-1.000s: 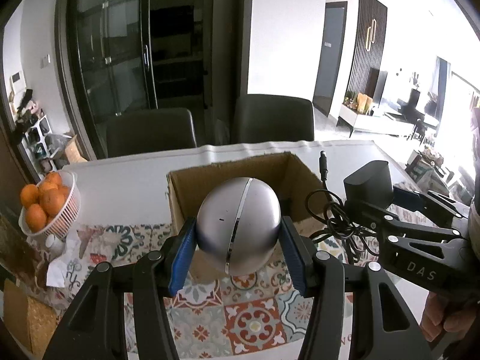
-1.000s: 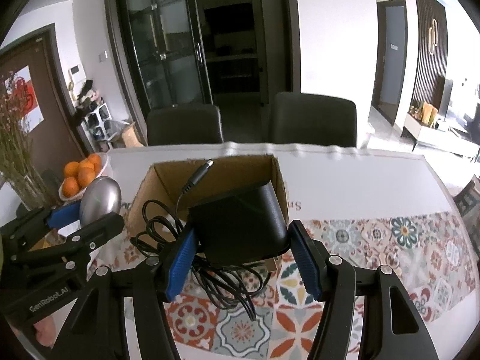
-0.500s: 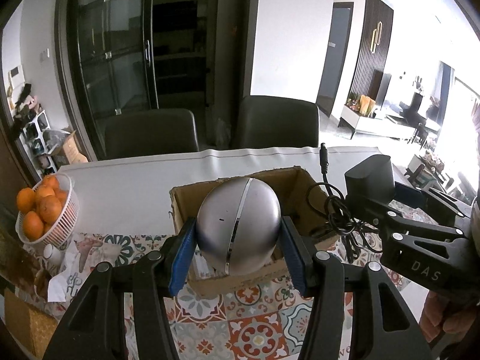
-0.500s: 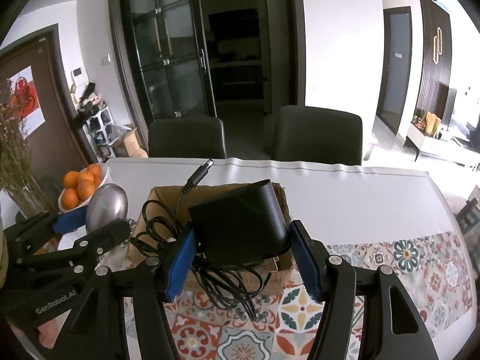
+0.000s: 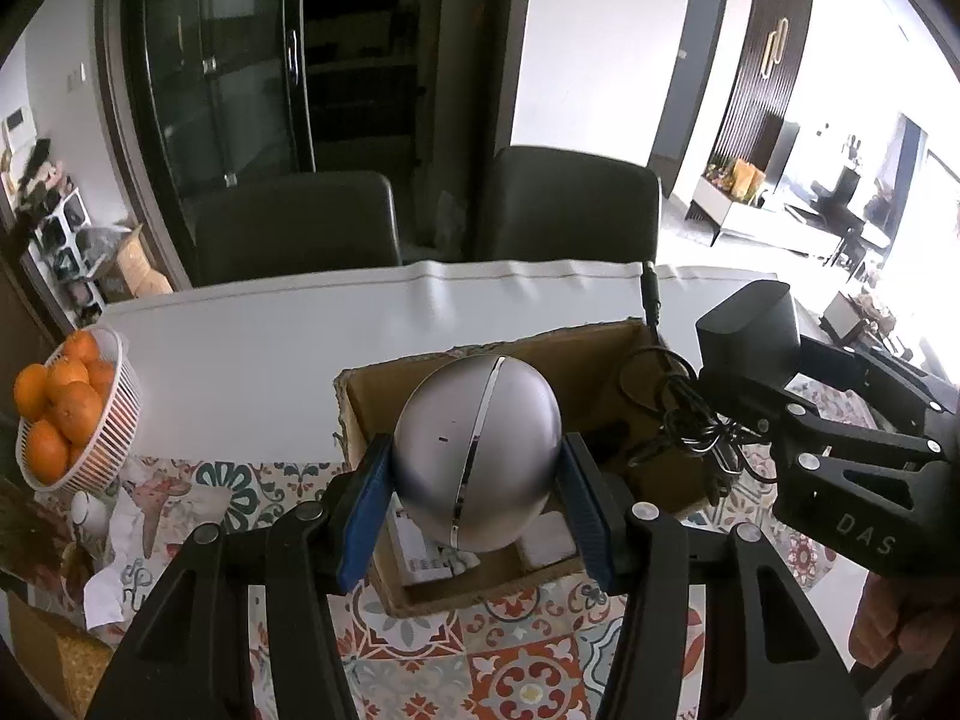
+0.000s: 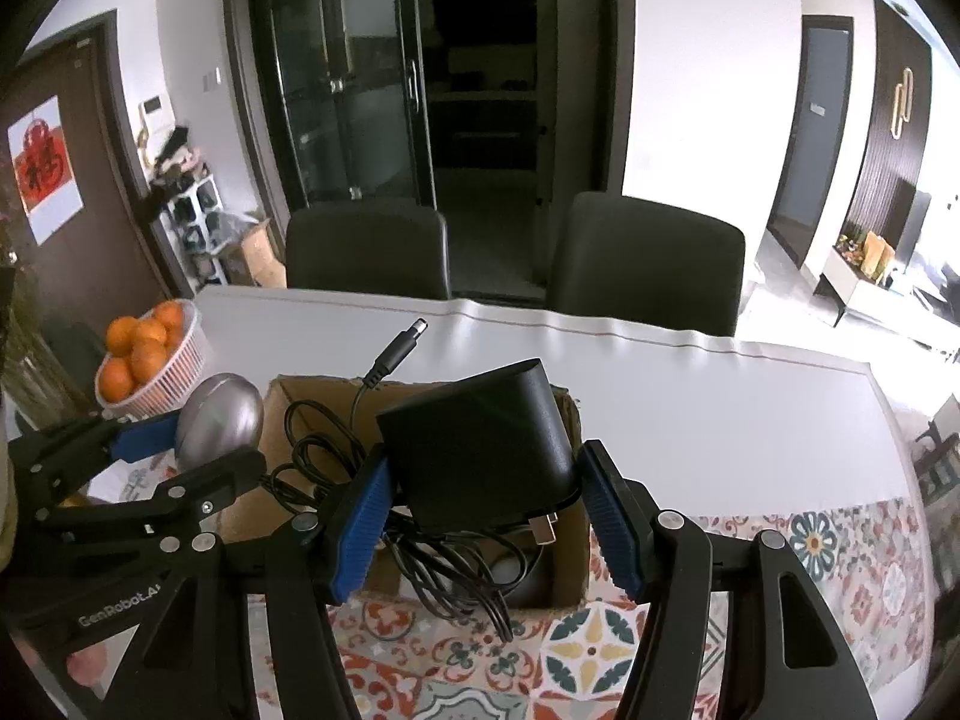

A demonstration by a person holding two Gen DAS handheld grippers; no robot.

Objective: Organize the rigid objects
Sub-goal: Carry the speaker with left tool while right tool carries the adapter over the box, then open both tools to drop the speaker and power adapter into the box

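- While it hangs above the cardboard box, the silver egg-shaped device is clamped in the left gripper.
- Over the box's right side, the right gripper grips a black adapter, its cable trailing inside.
- Behind the box, the worktop lies bare; an orange basket sits left.

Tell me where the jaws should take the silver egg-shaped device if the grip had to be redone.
Take the silver egg-shaped device across its widest middle, one pad on each smooth flank either side of the chrome seam, as the left gripper holds it now. Its surface is rounded and slick, so a hold off the widest part would likely squeeze it out.
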